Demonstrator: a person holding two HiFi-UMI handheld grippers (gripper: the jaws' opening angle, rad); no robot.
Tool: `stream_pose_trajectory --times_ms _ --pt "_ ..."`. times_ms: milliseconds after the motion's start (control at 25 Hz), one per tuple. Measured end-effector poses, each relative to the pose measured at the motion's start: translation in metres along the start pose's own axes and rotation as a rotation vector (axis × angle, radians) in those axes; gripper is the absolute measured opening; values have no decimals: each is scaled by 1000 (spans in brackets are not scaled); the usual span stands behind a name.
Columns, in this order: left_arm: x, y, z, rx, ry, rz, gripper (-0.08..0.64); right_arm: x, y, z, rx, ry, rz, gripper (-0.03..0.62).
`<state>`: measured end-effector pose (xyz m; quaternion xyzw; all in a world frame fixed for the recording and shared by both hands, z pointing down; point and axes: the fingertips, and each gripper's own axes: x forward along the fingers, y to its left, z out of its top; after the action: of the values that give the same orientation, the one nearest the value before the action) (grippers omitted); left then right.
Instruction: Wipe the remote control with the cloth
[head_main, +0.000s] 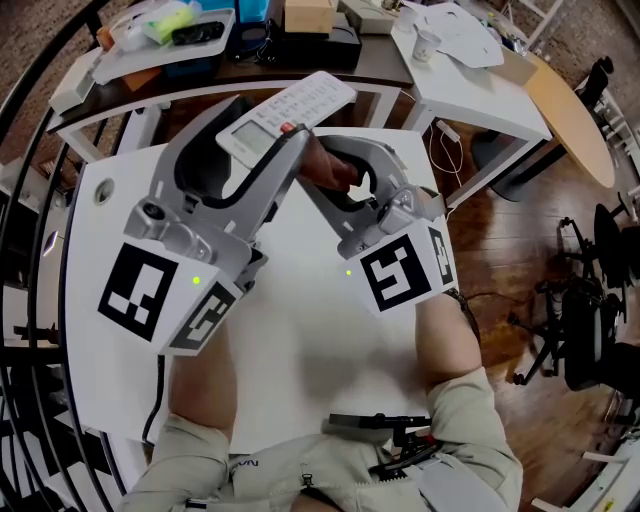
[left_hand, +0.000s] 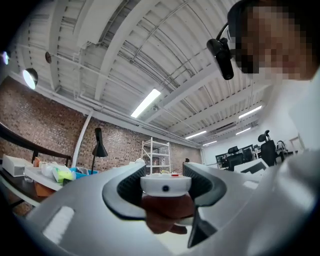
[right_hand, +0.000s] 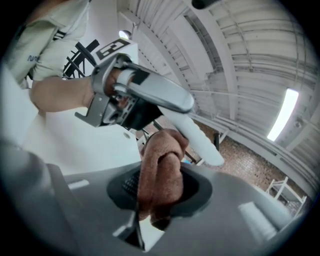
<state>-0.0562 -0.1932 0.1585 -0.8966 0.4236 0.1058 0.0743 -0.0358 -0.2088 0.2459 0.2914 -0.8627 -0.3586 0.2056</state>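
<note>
The left gripper (head_main: 283, 135) clamped the white remote control (head_main: 296, 106) and the right gripper (right_hand: 161, 186) pinched the bunched brown cloth (right_hand: 158, 165), so a hard stroke might have levered the remote loose.

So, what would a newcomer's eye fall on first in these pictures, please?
Most likely the white remote, held up over the white table in the fingers of the left gripper. Then the brown cloth bunched in the right gripper, tucked close under the remote.

No lettering is legible; the small logo (head_main: 241, 464) on the garment (head_main: 330, 482) is blurred.
</note>
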Motion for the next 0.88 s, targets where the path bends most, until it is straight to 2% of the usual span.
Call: stream_pose_trajectory --times_ms 80,240,360,600,880 --pt "0 0 1 42 1 9 242 -3 -20 -17 48 39 -57 104" --pt "1 2 -3 133 28 39 242 -24 -70 -40 208 68 -225 106" --pt "5 -4 -7 176 63 65 242 -41 -91 -38 236 54 -307 106" --pt "13 -17 -17 267 108 46 242 -44 -93 -28 163 54 -326 106" --pt "15 -24 -22 366 147 19 242 -36 -78 -20 119 53 -263 105"
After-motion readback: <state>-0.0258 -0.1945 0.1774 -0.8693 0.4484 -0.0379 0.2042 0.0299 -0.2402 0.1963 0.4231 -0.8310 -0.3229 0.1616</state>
